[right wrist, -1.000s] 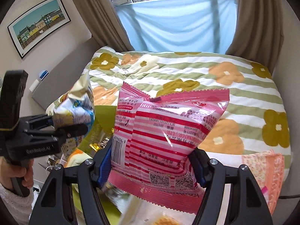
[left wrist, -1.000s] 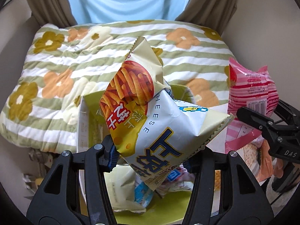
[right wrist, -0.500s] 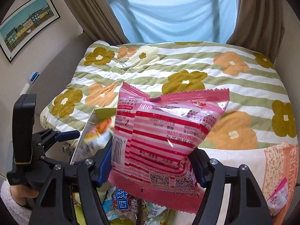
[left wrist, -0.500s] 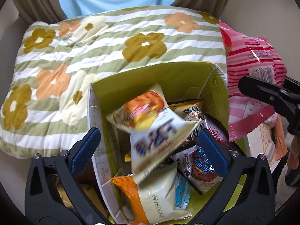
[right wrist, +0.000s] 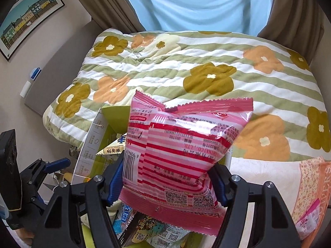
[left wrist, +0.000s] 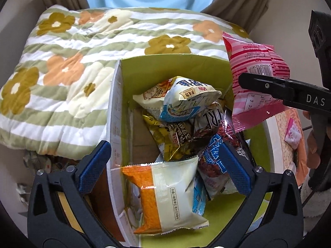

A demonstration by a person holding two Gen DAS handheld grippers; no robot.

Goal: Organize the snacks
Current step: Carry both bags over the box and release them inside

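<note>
A green cardboard box [left wrist: 165, 70] stands by the bed, holding several snack bags. The white cheese snack bag [left wrist: 186, 101] lies on top of the pile inside it. My left gripper [left wrist: 163, 165] is open and empty above the box. My right gripper [right wrist: 168, 183] is shut on a pink striped snack bag [right wrist: 182, 148], held over the box's right edge; the bag also shows in the left wrist view [left wrist: 254, 78]. The box wall [right wrist: 91, 144] shows at the left of the right wrist view.
A floral striped quilt [left wrist: 72, 62] covers the bed behind the box. A white and orange cloth [right wrist: 289, 181] with a small pink packet [left wrist: 292, 133] lies to the right. Curtains [right wrist: 196, 2] hang at the back, and a framed picture [right wrist: 26, 18] hangs left.
My left gripper opened and the cheese snack bag fell into the box. My right gripper moved with the pink bag toward the box.
</note>
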